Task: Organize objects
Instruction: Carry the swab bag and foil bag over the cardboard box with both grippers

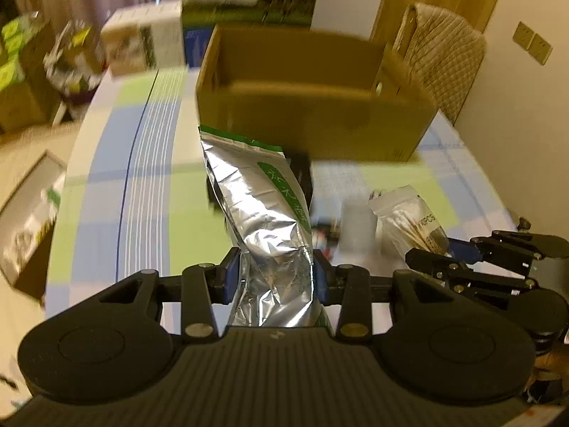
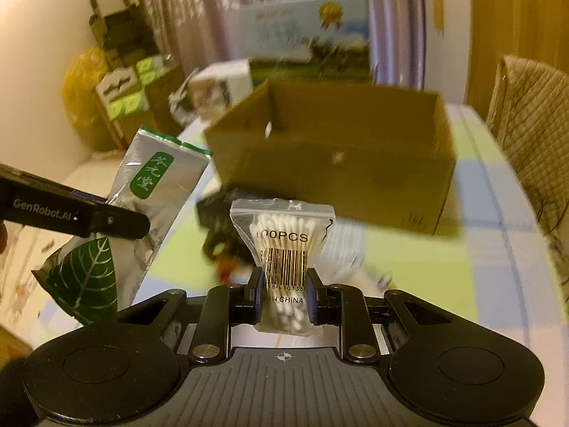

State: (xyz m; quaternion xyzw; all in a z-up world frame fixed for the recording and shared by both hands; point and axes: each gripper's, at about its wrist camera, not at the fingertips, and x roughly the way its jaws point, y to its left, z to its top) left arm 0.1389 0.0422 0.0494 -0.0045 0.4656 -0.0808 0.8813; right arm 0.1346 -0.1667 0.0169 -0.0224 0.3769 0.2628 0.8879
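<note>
My left gripper (image 1: 276,277) is shut on a silver foil pouch (image 1: 263,210) with green print, held upright above the table in front of an open cardboard box (image 1: 313,121). My right gripper (image 2: 284,293) is shut on a clear bag of cotton swabs (image 2: 282,242) marked 100PCS, also held up before the box (image 2: 334,174). In the right wrist view the pouch (image 2: 149,185) and the left gripper's finger (image 2: 89,217) show at the left. In the left wrist view the swab bag (image 1: 412,220) and the right gripper (image 1: 448,252) show at the right.
The table wears a checked blue, green and white cloth (image 1: 149,163). Dark small items (image 2: 220,227) lie on it in front of the box. A padded chair (image 1: 441,57) stands at the far right. Cartons and bags (image 2: 121,99) crowd the floor to the left.
</note>
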